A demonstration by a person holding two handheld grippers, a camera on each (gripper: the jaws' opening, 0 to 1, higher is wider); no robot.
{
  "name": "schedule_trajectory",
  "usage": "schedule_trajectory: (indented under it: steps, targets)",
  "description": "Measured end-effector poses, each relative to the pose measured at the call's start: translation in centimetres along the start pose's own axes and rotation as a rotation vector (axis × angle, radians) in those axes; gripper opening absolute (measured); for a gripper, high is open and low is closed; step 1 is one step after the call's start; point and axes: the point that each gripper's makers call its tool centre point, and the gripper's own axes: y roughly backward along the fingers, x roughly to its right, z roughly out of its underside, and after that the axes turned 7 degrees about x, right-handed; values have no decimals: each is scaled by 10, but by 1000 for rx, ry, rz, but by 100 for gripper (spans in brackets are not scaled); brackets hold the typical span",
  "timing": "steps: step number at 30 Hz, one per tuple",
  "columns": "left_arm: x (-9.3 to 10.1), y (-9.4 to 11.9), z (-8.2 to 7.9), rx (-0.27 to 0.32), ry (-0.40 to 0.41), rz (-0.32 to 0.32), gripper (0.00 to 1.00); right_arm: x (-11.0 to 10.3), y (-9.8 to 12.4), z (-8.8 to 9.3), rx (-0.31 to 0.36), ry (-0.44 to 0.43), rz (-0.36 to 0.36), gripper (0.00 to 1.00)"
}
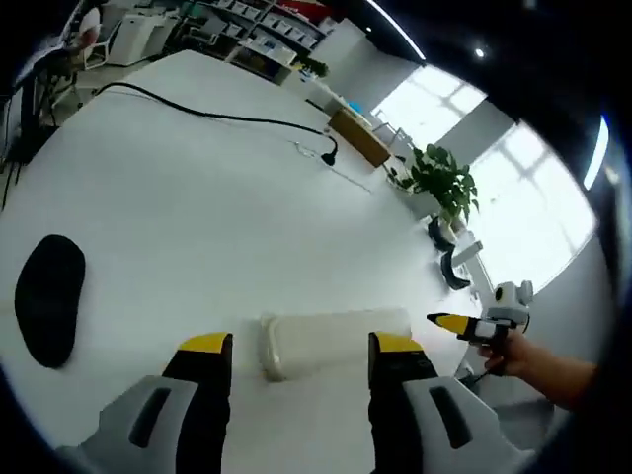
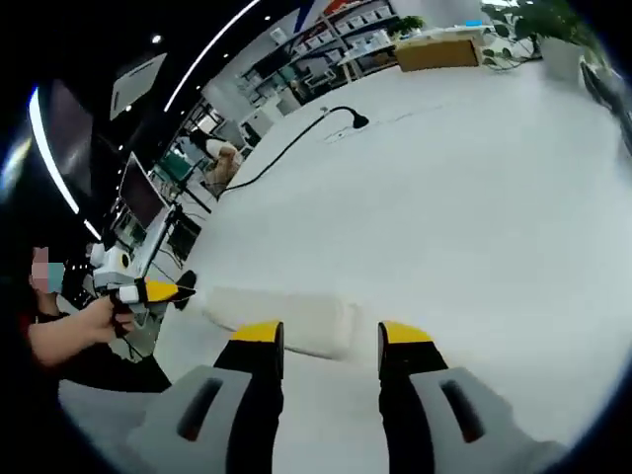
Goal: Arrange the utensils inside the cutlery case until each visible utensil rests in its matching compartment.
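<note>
Seemingly at the start | we held left gripper (image 1: 300,348) and right gripper (image 2: 331,336) spread and empty, either side of the cutlery case (image 1: 334,340) lying closed on the white counter (image 1: 197,217) | case smooth, cream, round-edged, oblong | next we judged: open it | black oval pad (image 1: 49,296) well apart
</note>
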Motion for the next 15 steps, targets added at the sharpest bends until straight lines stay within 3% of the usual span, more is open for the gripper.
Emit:
schedule_trajectory:
  steps: [4, 7, 10, 11, 13, 15]
  targets:
    - [27, 28, -30, 165, -124, 67, 71, -21, 28, -14, 9, 258, -46, 51]
    - [40, 51, -36, 212, -223, 71, 79, -38, 48, -24, 41, 363, -86, 50]
    - [52, 68, -26, 171, -200, 115, 70, -48, 68, -38, 107, 427, -84, 56]
    - [57, 77, -24, 173, -202, 124, 72, -57, 79, -43, 146, 442, -102, 56]
    - [64, 91, -31, 241, -294, 123, 88, -64, 98, -45, 172, 460, -92, 56]
    - [70, 105, -32, 260, -339, 116, 100, -71, 115, -52, 217, 514, -77, 56]
